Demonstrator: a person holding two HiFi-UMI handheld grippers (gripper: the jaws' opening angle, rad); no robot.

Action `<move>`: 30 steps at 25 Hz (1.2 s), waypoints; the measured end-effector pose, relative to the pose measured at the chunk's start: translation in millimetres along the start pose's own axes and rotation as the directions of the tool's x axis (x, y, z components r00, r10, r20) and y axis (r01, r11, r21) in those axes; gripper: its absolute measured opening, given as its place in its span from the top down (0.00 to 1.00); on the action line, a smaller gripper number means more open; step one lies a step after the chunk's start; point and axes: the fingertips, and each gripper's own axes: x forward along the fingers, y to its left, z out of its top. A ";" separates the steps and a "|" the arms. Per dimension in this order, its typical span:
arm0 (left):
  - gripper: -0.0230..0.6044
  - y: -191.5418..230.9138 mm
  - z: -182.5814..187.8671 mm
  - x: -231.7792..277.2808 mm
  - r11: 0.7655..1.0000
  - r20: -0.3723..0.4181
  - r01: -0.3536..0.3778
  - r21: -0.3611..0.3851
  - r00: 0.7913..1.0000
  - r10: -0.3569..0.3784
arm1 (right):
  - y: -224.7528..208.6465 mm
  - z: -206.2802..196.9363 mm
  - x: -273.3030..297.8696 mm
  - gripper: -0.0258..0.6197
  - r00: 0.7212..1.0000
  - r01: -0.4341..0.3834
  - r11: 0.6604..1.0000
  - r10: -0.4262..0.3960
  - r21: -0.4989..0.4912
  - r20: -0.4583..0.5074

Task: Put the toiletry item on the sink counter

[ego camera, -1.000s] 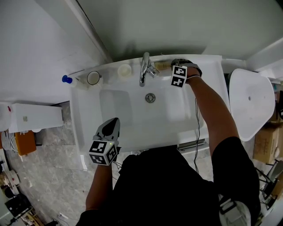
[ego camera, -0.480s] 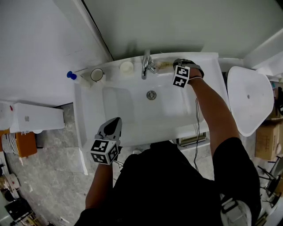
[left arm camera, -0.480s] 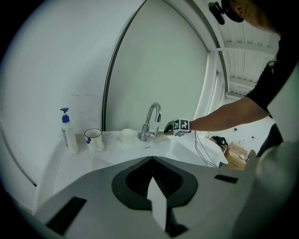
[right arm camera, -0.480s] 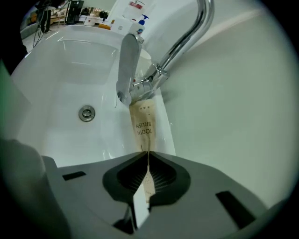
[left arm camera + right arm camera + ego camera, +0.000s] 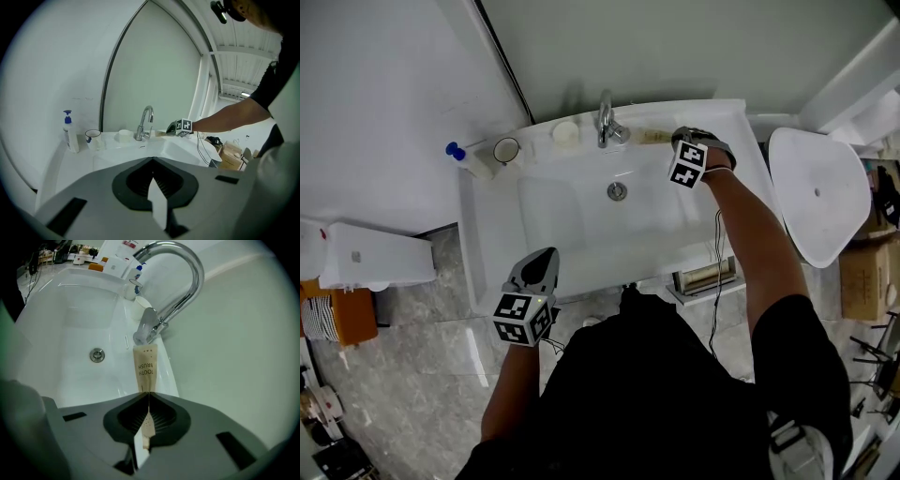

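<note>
The right tongs (image 5: pixel 147 397) are pinched tight on the near end of a tan paper toothbrush packet (image 5: pixel 145 364), whose far end reaches to the foot of the tap (image 5: pixel 176 282). In the head view this sits at the upper middle of the frame, along the back ledge of the white sink worktop (image 5: pixel 727 122). Compared with the head views from the second before, tongs and packet together lie a little further from the tap and lower in the frame relative to it. The packet therefore seems to have been drawn away from the tap's base rather than left lying there; whether its far tip is off the ledge I cannot tell. So the item is in hand but not yet set down: it needs a free patch of ledge and then a release. The left tongs (image 5: pixel 544 261) hang at the lower left, over the sink's front edge, closed on nothing, much as before. A soap bottle (image 5: pixel 465 159), a cup (image 5: pixel 505 150) and a small white pot (image 5: pixel 566 133) fill the ledge left of the tap.
</note>
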 end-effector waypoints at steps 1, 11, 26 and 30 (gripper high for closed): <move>0.97 -1.2 -2.2 -4.0 1.000 0.002 0.005 0.002 1.000 -0.005 | 3.7 -0.8 -6.5 0.95 1.000 0.003 1.000 -0.003 0.006 -0.002; 0.97 -17.6 -26.6 -46.5 0.998 0.022 0.063 0.024 0.998 -0.063 | 45.5 10.7 -98.5 0.95 0.994 0.025 0.953 -0.056 0.302 0.095; 0.97 -56.8 -54.8 -73.3 0.982 -0.002 0.171 0.085 0.985 -0.171 | 139.5 18.8 -251.2 0.95 0.896 -0.216 0.474 -0.252 0.854 0.366; 0.97 -78.8 -64.7 -71.8 0.973 -0.027 0.208 0.101 0.978 -0.207 | 160.4 17.7 -279.2 0.95 0.879 -0.254 0.427 -0.273 0.868 0.391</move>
